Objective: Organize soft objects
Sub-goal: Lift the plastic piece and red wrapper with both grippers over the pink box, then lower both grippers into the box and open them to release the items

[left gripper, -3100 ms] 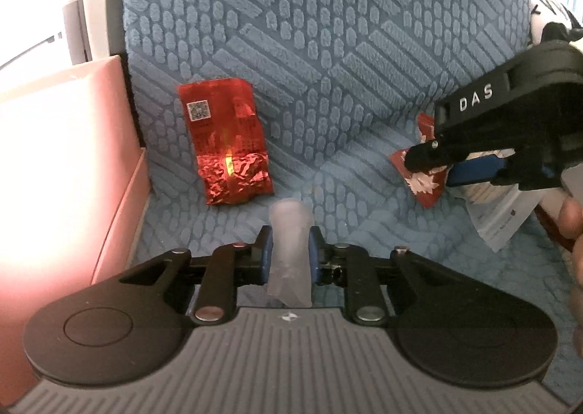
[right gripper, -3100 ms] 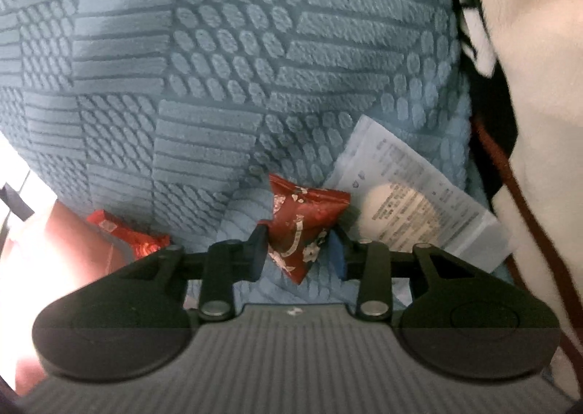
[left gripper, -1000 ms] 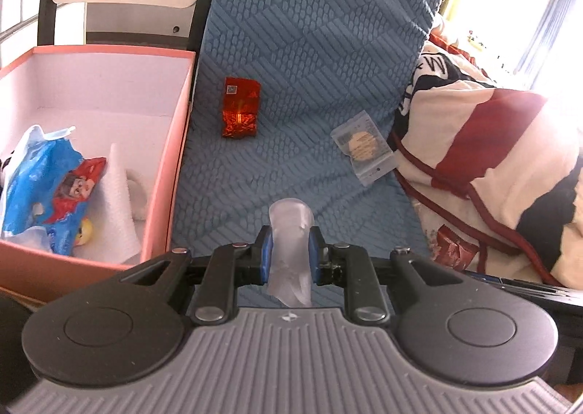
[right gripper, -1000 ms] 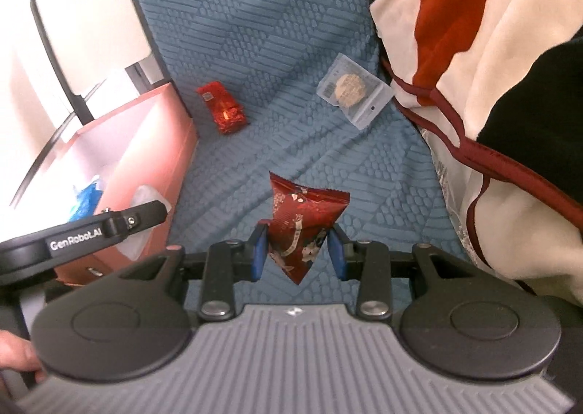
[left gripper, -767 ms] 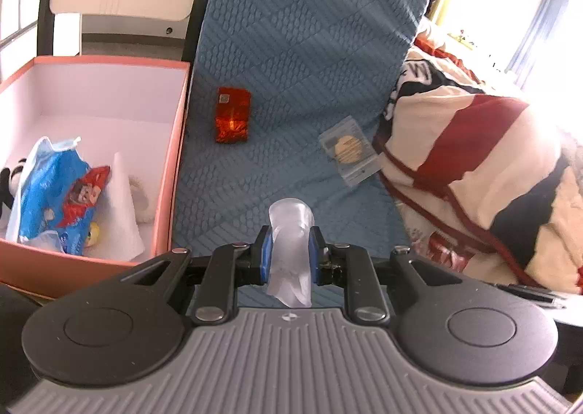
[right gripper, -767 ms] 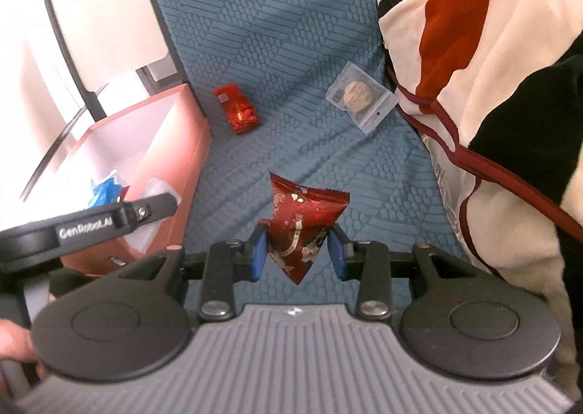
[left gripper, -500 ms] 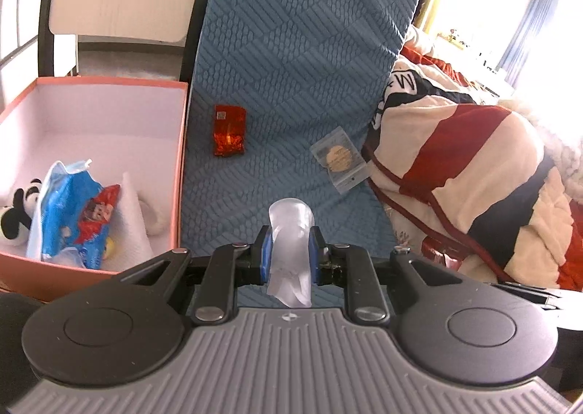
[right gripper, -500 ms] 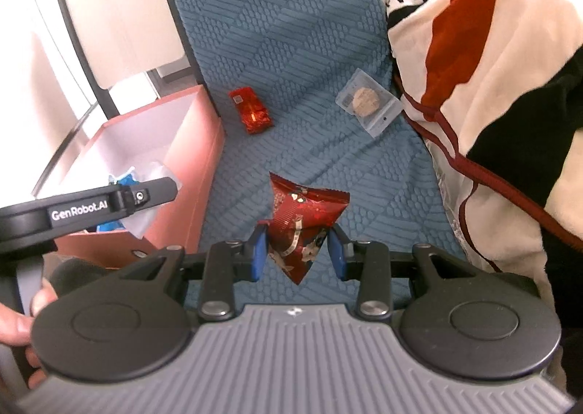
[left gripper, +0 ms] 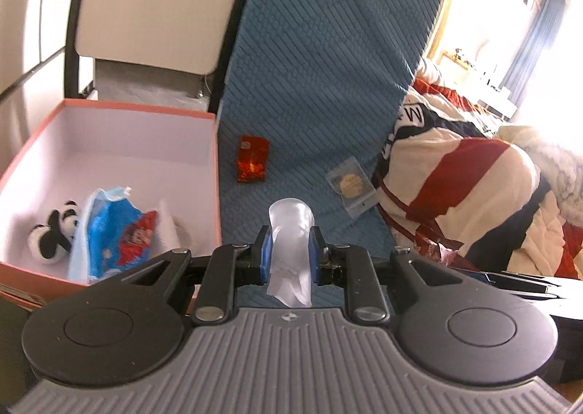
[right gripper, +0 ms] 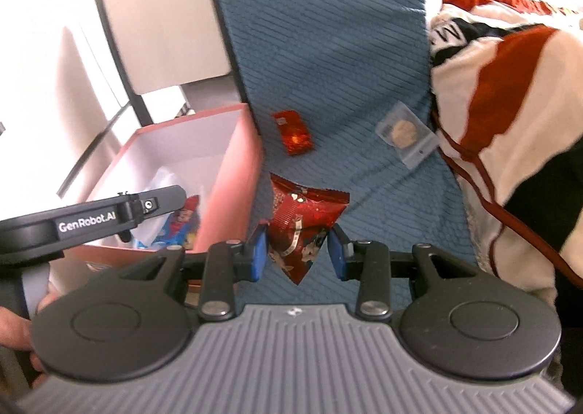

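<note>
My left gripper [left gripper: 290,255] is shut on a translucent white soft packet [left gripper: 291,231], held above the blue mattress near the pink box [left gripper: 216,159]. My right gripper [right gripper: 297,250] is shut on a red snack pouch [right gripper: 302,221], held above the mattress right of the box [right gripper: 251,159]. The left gripper's body [right gripper: 91,221] shows at the left of the right wrist view. A red foil packet [left gripper: 252,158] [right gripper: 293,131] and a clear bag with a round biscuit [left gripper: 351,184] [right gripper: 406,133] lie on the mattress.
The box holds a panda plush [left gripper: 54,231], a blue snack bag [left gripper: 113,231] and white material. A striped red, white and black blanket [left gripper: 473,188] [right gripper: 510,86] is heaped on the right. A white headboard panel [left gripper: 153,2] stands behind the box.
Both grippers have lifted and pulled back from the mattress with their packets still held. The box and blanket have come further into view, and the items on the mattress look smaller.
</note>
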The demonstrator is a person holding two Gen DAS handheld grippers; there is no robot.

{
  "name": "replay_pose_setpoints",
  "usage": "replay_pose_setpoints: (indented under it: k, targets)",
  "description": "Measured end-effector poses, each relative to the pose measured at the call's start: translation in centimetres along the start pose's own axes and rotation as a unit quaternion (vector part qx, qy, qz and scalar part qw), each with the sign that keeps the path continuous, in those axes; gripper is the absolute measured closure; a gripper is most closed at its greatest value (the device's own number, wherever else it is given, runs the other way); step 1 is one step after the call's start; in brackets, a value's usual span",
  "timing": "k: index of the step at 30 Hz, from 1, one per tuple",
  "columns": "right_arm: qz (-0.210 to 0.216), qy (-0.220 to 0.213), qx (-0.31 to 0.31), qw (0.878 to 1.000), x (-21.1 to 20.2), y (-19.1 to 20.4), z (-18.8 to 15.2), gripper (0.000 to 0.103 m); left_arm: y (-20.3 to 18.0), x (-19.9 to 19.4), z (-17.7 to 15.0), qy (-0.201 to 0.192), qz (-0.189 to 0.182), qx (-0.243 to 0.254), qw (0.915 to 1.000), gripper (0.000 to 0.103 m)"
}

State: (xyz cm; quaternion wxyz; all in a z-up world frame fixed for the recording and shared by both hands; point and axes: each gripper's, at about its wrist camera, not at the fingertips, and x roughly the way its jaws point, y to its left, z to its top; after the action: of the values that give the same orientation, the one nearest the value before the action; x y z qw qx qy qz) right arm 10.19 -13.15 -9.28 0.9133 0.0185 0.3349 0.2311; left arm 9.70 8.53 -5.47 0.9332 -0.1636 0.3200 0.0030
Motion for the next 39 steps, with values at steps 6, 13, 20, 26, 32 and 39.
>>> replay_pose_setpoints:
  k: [6, 13, 20, 26, 32, 39]
  targets:
    - [0.028, -0.002, -0.029, 0.999, 0.2, 3.7, 0.4, 0.064, 3.1, -2.4, 0.9, -0.014, 0.027, -0.015, 0.9994, 0.079]
    - [0.066, 0.005, -0.055, 0.996, 1.3, 8.0, 0.3, 0.064, 6.7, -5.0, 1.2, -0.022, 0.065, -0.036, 0.997, 0.079]
    - [0.099, 0.011, -0.079, 0.992, 2.5, 12.2, 0.2, 0.064, 10.2, -6.5, 1.3, -0.011, 0.093, -0.047, 0.9945, 0.079]
    - [0.107, 0.027, -0.092, 0.99, 4.7, 13.9, 0.5, 0.064, 12.9, -6.0, 1.8, -0.001, 0.103, -0.061, 0.9928, 0.079]
    - [0.097, 0.047, -0.09, 0.99, 7.8, 15.3, 0.8, 0.064, 15.5, -3.6, 2.9, 0.02, 0.102, -0.065, 0.9925, 0.079]
    - [0.087, 0.069, -0.096, 0.989, 11.6, 16.6, 0.8, 0.064, 18.6, -0.6, 3.8, 0.039, 0.103, -0.075, 0.9911, 0.079]
